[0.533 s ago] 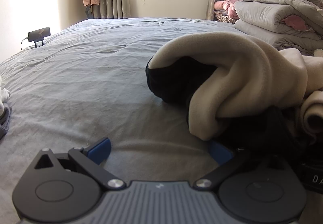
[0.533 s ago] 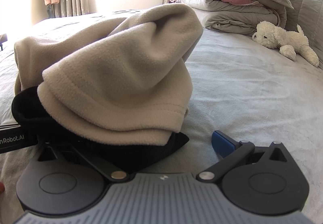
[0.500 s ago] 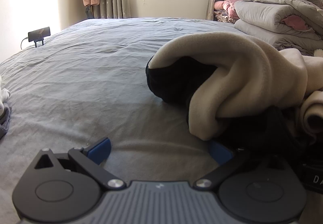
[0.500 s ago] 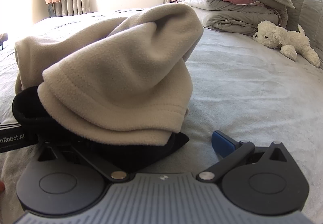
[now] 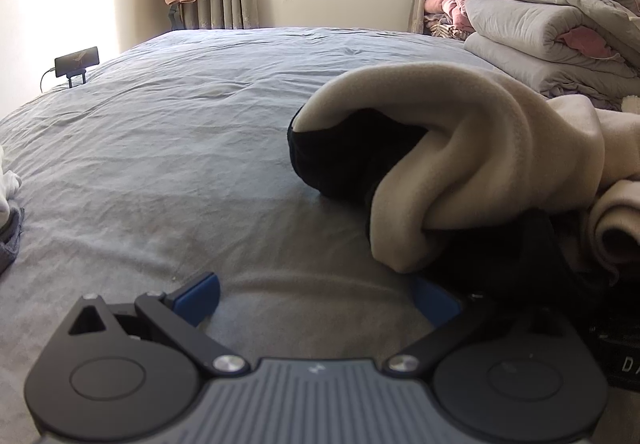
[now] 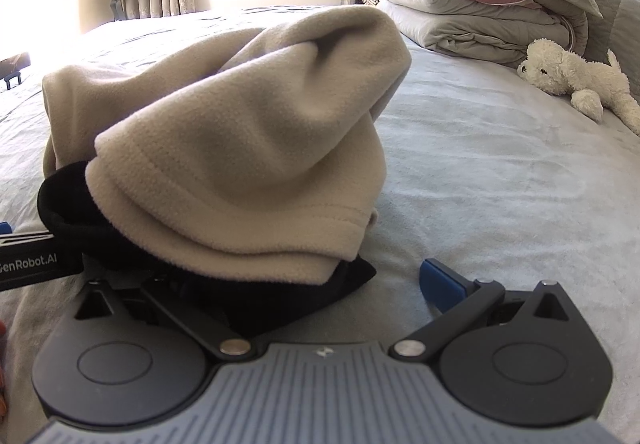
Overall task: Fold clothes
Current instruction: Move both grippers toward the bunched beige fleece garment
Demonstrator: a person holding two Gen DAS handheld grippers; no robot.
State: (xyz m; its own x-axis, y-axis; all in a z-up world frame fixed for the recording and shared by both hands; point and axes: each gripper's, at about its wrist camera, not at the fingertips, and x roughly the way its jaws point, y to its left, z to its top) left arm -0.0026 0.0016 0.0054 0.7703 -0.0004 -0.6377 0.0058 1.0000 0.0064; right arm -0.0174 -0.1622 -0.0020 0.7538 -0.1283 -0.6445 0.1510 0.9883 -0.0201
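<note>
A crumpled beige fleece garment point(image 5: 472, 148) point(image 6: 248, 140) with a black inside point(image 5: 352, 160) lies heaped on the grey bed sheet point(image 5: 160, 148). My left gripper point(image 5: 316, 300) rests low on the sheet just left of the heap, jaws wide open. Its left pad point(image 5: 196, 298) is free and its right pad point(image 5: 434, 302) sits at the garment's lower edge. My right gripper point(image 6: 296, 280) is open too. The garment's hem and black cloth point(image 6: 320, 292) lie over its left finger and hide it, while its right pad point(image 6: 440, 280) is bare on the sheet.
Folded grey and pink quilts point(image 6: 480, 4) point(image 5: 552, 32) are stacked at the bed's far right. A white plush dog point(image 6: 576, 80) lies near them. A phone on a stand point(image 5: 76, 62) sits beyond the bed's left edge. More clothes point(image 5: 8, 212) lie at the far left.
</note>
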